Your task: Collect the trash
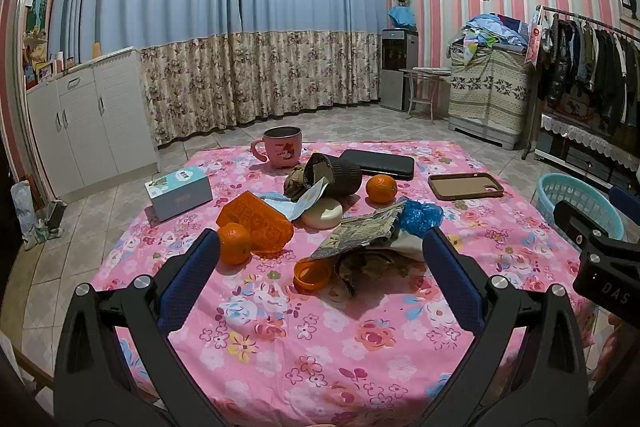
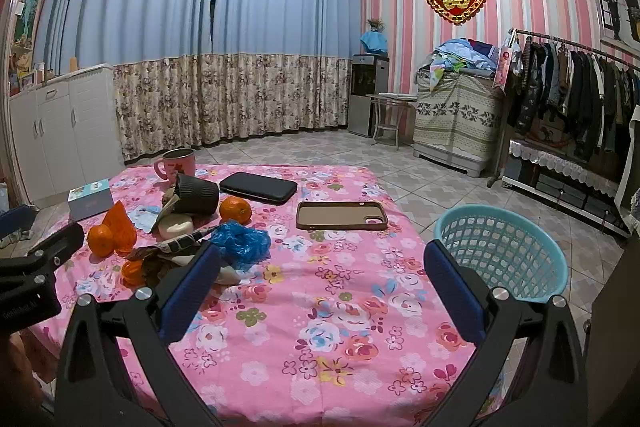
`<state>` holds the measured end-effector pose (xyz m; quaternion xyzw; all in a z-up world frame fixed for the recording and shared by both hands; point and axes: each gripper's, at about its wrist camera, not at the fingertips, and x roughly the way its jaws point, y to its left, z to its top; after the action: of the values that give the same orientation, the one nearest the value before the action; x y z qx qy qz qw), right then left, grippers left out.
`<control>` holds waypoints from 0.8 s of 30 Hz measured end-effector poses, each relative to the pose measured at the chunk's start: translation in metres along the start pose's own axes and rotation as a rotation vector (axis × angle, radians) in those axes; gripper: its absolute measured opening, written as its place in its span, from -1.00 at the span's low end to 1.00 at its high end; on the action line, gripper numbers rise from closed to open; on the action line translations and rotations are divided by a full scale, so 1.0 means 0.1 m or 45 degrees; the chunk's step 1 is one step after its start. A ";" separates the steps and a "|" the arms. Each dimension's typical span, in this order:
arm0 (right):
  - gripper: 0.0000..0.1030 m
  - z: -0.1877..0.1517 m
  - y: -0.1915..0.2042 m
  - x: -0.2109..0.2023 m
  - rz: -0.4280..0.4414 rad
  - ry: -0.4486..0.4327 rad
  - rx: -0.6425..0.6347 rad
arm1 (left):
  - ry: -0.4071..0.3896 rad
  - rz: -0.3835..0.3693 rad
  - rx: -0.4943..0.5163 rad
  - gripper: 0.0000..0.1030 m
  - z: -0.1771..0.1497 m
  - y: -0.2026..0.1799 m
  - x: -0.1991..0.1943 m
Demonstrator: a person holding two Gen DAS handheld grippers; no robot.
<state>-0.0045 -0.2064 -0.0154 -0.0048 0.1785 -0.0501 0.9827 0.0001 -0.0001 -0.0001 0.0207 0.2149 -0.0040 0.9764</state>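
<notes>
Both the left gripper [image 1: 320,251] and the right gripper [image 2: 322,259] hover with jaws wide apart, empty, over the pink floral surface [image 1: 320,347]. Crumpled blue plastic [image 2: 240,241] lies mid-surface beside printed paper scraps [image 1: 360,233]; the turquoise mesh basket [image 2: 504,251] stands just off the surface's right edge.

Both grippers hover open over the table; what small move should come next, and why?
Probably ease the right gripper forward-left onto the crumpled blue plastic bag: it is open and empty, the bag lies loose just ahead, and the teal basket stands beside the table.
</notes>
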 end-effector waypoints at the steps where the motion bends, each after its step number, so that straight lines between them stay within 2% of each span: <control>1: 0.92 0.00 0.00 0.00 0.001 0.000 0.000 | 0.001 0.000 0.000 0.90 0.00 0.00 0.00; 24: 0.92 -0.01 -0.02 0.02 -0.001 0.005 0.000 | 0.003 -0.001 -0.002 0.90 0.00 0.00 0.00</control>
<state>-0.0035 -0.2085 -0.0173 -0.0046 0.1805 -0.0504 0.9823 0.0003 0.0001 -0.0001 0.0199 0.2161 -0.0042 0.9762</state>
